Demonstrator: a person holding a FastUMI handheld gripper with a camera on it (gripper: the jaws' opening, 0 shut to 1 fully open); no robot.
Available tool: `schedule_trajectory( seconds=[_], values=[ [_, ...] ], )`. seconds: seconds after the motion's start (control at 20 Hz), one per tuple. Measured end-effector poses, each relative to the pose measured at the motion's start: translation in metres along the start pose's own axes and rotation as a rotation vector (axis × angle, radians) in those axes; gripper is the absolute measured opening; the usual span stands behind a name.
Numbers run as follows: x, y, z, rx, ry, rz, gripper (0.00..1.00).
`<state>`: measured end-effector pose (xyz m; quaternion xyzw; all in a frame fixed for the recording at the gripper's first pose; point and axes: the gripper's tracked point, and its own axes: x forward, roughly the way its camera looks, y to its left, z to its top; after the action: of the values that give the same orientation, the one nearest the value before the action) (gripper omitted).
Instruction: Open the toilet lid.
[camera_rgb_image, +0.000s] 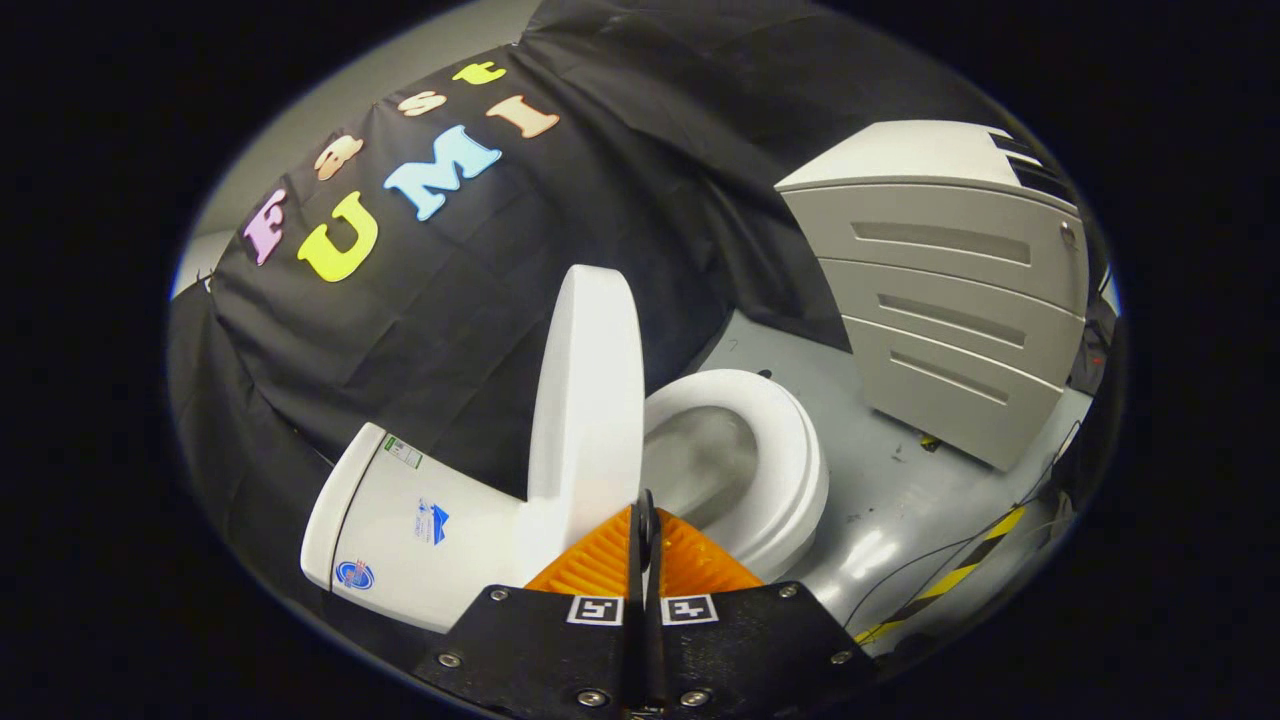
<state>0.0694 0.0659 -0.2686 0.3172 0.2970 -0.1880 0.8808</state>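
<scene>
**Lid standing up, gripper closed just short of it**

The toilet (560, 500) is sitting on the grey floor (900, 500) in front of the black cloth wall (400, 330), and its lid (590, 390) is standing raised on edge, roughly upright, with the tank (410, 525) lying to one side of it and the seat ring (770, 470) lying open on the other. The bowl (700, 465) is showing inside the ring.

The gripper (645, 515) is pointing at the foot of the lid, near where the hinge would be, with its two fingers (590, 565) pressed together so that only a thin dark slit is showing between them. Nothing is sitting between them, so they are holding nothing. Whether the tips are touching the lid's edge or hanging just in front of it is hard to tell from this angle.

Judging by how things are lying, the lifting step looks practically done: the lid is well clear of the seat. What is left seems to be making sure it is leaning far enough toward the tank to rest there by itself. The next move probably calls for a gentle nudge at most, then pulling straight away without catching the lid's edge.

A grey drawer cabinet (950, 300) is standing well apart beyond the seat, and a strip of yellow-and-black tape (950, 580) is running across the floor near it.
</scene>
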Motion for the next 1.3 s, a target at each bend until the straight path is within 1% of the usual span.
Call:
schedule_trajectory(
  seconds=[0.85, 1.0, 1.3],
  values=[
    [-0.027, 0.087, 0.007, -0.328, -0.073, 0.013, 0.0],
    [-0.033, 0.106, 0.005, -0.401, -0.084, 0.019, 0.0],
    [-0.038, 0.135, -0.002, -0.464, -0.108, 0.048, 0.0]
  ],
)
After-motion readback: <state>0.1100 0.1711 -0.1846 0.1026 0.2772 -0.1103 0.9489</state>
